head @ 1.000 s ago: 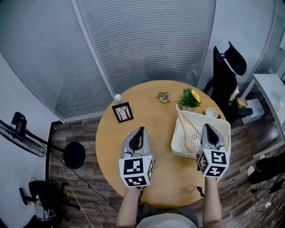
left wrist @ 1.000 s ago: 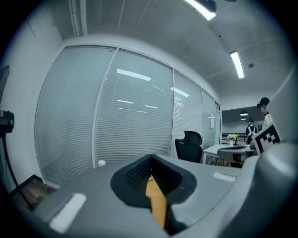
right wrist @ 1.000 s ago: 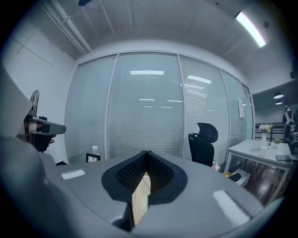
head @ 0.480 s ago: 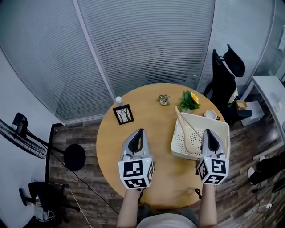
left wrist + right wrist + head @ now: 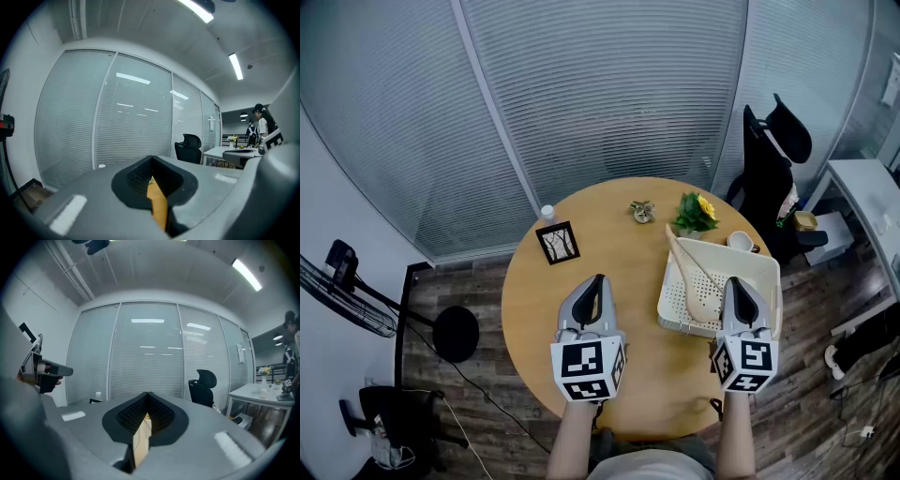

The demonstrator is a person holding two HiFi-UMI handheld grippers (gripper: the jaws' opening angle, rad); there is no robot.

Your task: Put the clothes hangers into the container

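Observation:
A white perforated container point(image 5: 768, 277) stands on the right side of the round wooden table point(image 5: 534, 300). A wooden clothes hanger point(image 5: 685, 266) lies in it, its top end sticking out over the far rim. My left gripper point(image 5: 598, 282) hovers over the table's middle front, shut, with nothing held. The right gripper point(image 5: 738, 285) hangs over the container's near right part, also shut and empty. In the left gripper view the left gripper point(image 5: 152, 183) shows only a thin slit between its jaws. The right gripper point(image 5: 146, 414) looks the same in the right gripper view.
At the table's far side are a small picture frame point(image 5: 557, 242), a bottle point(image 5: 547, 213), a little ornament point(image 5: 641, 210), a yellow-flowered plant point(image 5: 697, 209) and a cup point(image 5: 739, 241). A black office chair point(image 5: 771, 164) and a white desk point(image 5: 868, 192) stand at the right, a fan point(image 5: 352, 298) at the left.
Both grippers stay shut and nearly in place; the right one has dropped back slightly toward the container's near edge. The hanger has not moved.

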